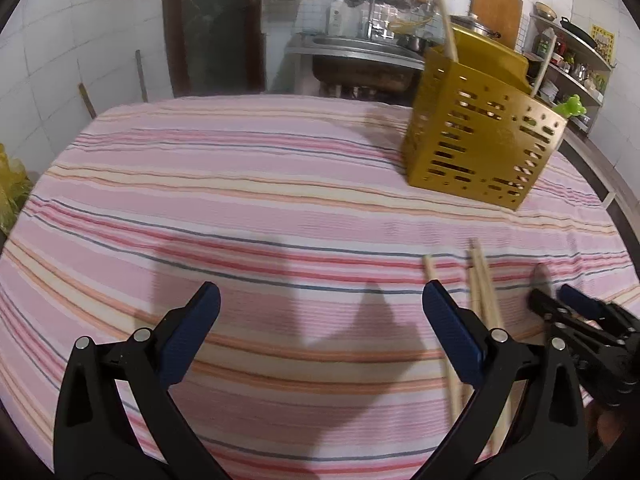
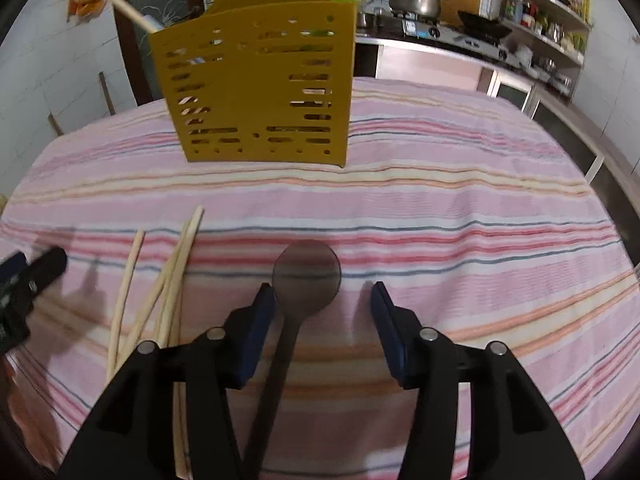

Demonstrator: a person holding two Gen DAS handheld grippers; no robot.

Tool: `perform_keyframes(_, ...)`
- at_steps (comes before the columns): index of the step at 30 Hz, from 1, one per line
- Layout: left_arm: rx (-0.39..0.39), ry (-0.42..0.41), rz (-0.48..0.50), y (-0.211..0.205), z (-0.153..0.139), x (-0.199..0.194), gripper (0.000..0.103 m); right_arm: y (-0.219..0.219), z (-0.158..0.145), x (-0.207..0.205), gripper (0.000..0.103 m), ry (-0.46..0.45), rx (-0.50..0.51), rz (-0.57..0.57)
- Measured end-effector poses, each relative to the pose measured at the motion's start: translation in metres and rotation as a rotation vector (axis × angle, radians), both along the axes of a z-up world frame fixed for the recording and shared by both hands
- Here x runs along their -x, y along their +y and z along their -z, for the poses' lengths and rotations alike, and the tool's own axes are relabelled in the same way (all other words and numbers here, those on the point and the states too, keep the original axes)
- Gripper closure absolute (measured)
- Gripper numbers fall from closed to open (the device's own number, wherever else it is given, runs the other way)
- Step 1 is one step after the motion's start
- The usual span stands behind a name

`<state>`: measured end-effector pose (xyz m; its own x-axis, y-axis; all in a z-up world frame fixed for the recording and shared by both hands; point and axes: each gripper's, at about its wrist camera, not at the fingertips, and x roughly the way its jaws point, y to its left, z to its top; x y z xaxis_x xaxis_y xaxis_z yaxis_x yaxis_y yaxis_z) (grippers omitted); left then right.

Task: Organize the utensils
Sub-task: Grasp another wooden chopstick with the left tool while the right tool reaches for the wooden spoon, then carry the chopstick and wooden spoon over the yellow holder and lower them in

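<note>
Spoon (image 2: 306,276), metal, flat on striped tablecloth (image 2: 460,216) between spread jaws of right gripper (image 2: 322,300), apparently lined up for pickup; chopsticks (image 2: 172,276) loose alongside; left gripper (image 1: 320,304) spread, empty; yellow perforated holder (image 2: 256,88) standing beyond as likely destination.

The table is covered by a striped cloth (image 2: 440,208) in pink, red, cream and grey. A yellow slotted utensil holder (image 2: 256,92) stands upright on it toward the far side. On the near side, several wooden chopsticks (image 2: 176,264) lie loosely overlapping. A dark metal spoon (image 2: 306,276) lies just beside them, bowl pointing toward the holder.
</note>
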<state>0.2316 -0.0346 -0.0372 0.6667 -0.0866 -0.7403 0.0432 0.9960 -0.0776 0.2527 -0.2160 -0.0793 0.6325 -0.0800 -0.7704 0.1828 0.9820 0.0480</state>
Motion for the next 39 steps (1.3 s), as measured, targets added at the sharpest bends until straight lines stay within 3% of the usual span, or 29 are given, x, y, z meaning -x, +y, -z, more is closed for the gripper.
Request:
perform_keyframes(2, 0.004, 0.012, 0.013, -0.011, 0.002, -0.003, 0.005, -0.001, 0.000, -0.002, 0.055, -0.006, -0.002, 0.012)
perform_keyframes(4, -0.002, 0.019, 0.017, -0.018, 0.005, -0.005, 0.006, -0.002, 0.000, -0.002, 0.067, -0.017, 0.000, 0.018)
perform_keyframes(11, -0.023, 0.102, 0.070, -0.044, 0.019, -0.016, 0.028, -0.018, -0.001, 0.002, 0.067, -0.031, -0.025, 0.023)
perform_keyframes(14, -0.045, 0.114, 0.084, -0.049, 0.022, -0.019, 0.041, -0.022, -0.003, 0.002, 0.067, -0.032, -0.020, 0.016)
perform_keyframes(17, -0.038, 0.125, 0.098, -0.053, 0.020, -0.022, 0.062, -0.026, -0.006, 0.003, 0.067, -0.039, -0.024, 0.016)
perform_keyframes(19, -0.023, 0.144, 0.110, -0.054, 0.018, -0.025, 0.085, -0.026, -0.009, 0.004, 0.067, -0.046, -0.023, 0.013)
perform_keyframes(21, -0.016, 0.158, 0.124, -0.056, 0.017, -0.027, 0.094, -0.024, -0.012, 0.007, 0.067, -0.061, -0.016, 0.009)
perform_keyframes(29, 0.036, 0.089, 0.127, -0.052, -0.003, -0.009, 0.096, -0.021, -0.033, 0.029, 0.067, -0.162, -0.002, 0.003)
perform_keyframes(39, 0.051, -0.169, 0.110, -0.029, -0.065, 0.036, 0.098, -0.019, -0.068, 0.070, 0.067, -0.353, 0.057, 0.004)
